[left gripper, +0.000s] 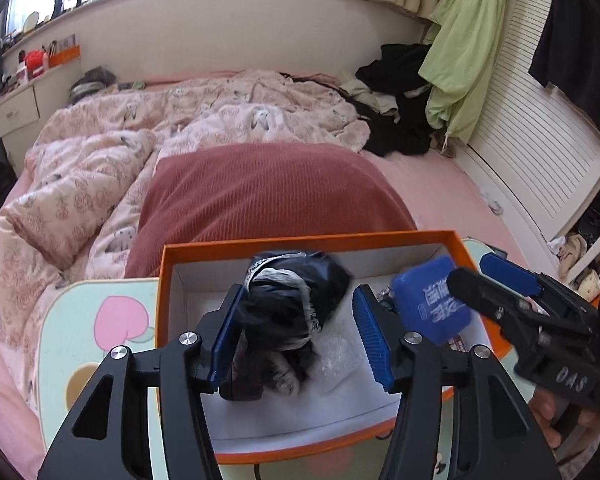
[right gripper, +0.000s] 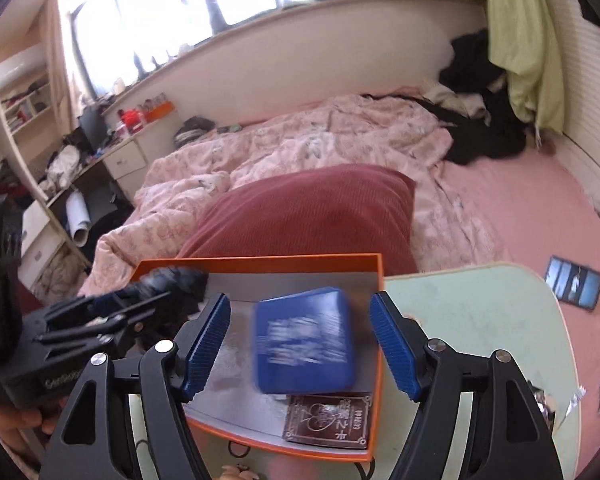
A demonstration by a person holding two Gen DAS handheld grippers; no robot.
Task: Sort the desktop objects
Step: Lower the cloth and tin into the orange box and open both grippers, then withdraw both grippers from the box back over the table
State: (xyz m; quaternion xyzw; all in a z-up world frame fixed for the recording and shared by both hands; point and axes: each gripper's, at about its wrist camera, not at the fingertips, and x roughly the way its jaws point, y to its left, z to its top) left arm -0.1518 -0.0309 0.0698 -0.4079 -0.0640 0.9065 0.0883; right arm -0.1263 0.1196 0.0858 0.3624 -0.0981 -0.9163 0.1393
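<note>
The left gripper (left gripper: 300, 332) hangs over an orange box (left gripper: 162, 280) with its jaws spread; a black-and-white bundle of cloth (left gripper: 296, 304) sits between them, leaning against the left pad but not pinched, its lower end down on the box's white floor. The right gripper (right gripper: 300, 346) also stands spread, and a blue case (right gripper: 304, 346) with white lettering lies between its pads, blurred and clear of both, over the same box. Just below that case a dark brown card packet (right gripper: 328, 420) lies in the box's near corner. The box rests on a pale green table (right gripper: 480, 320), beyond which lies a red pillow (right gripper: 320, 216)
</note>
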